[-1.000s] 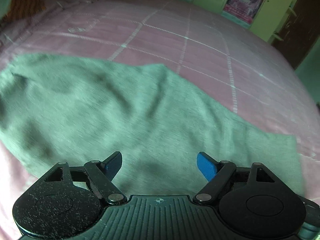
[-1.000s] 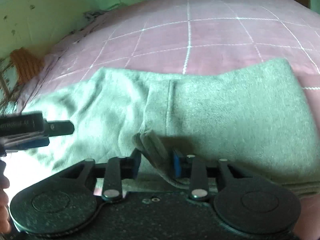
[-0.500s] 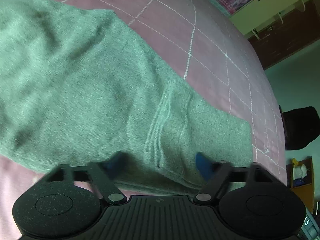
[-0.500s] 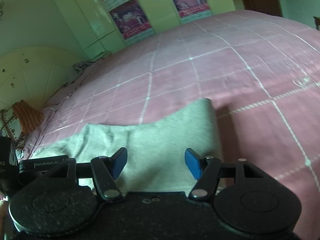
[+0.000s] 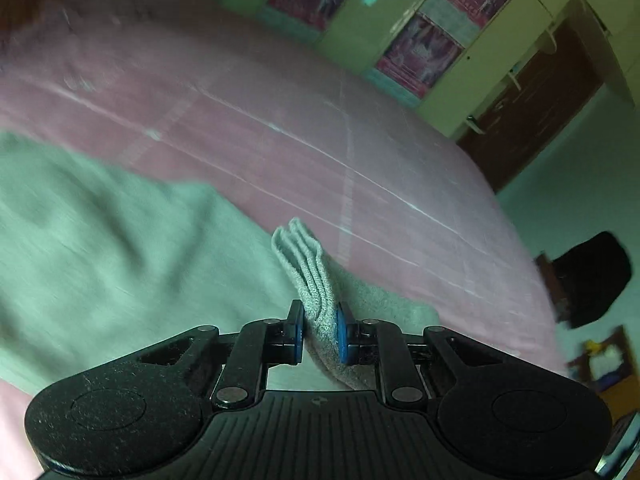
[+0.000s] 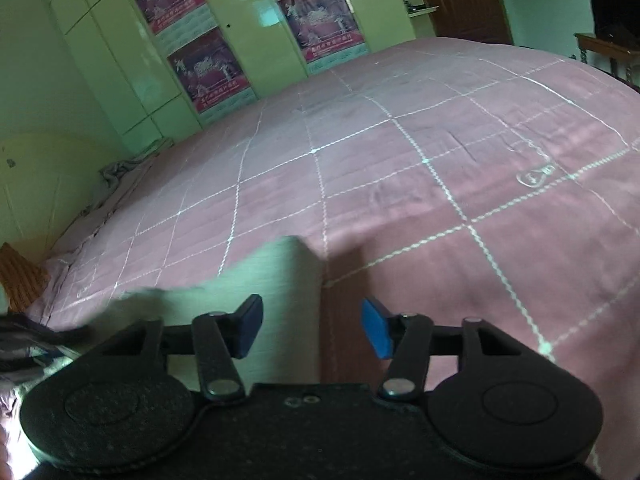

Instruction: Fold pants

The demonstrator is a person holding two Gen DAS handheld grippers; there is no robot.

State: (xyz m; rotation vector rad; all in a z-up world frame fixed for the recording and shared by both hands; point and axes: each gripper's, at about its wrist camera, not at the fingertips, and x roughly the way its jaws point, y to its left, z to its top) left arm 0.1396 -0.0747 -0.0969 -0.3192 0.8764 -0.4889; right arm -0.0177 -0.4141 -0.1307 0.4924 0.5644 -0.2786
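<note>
While the left gripper [image 5: 320,334] clamps a bunched, layered edge of the pants [image 5: 100,248] between its blue pads [image 5: 341,336], that pinched fold stands up above the fingers in several stacked ridges. From there the grey-green cloth spreads away to the left, lying on the pink bedspread [image 5: 280,140] with soft wrinkles across it; motion blur hides finer detail. A smaller flap of the same cloth sits just to the right of the pinched fold, resting on the bed.

Seen from the right wrist, the right gripper [image 6: 312,326] has its jaws spread wide with nothing between them. It hangs over the near edge of the bed, where one corner of the pants [image 6: 276,280] lies flat; the cloth runs under the left finger, and the right finger is over bare bedspread [image 6: 440,152]. The straight side edge of the cloth runs between the two fingers.

White grid lines cross the bedspread. Beyond the far edge of the bed stand pale green wardrobe doors [image 6: 120,72] with posters [image 6: 208,68] on them, and a dark wooden door [image 6: 464,0] is at the far right corner. No containers can be made out in either view.
</note>
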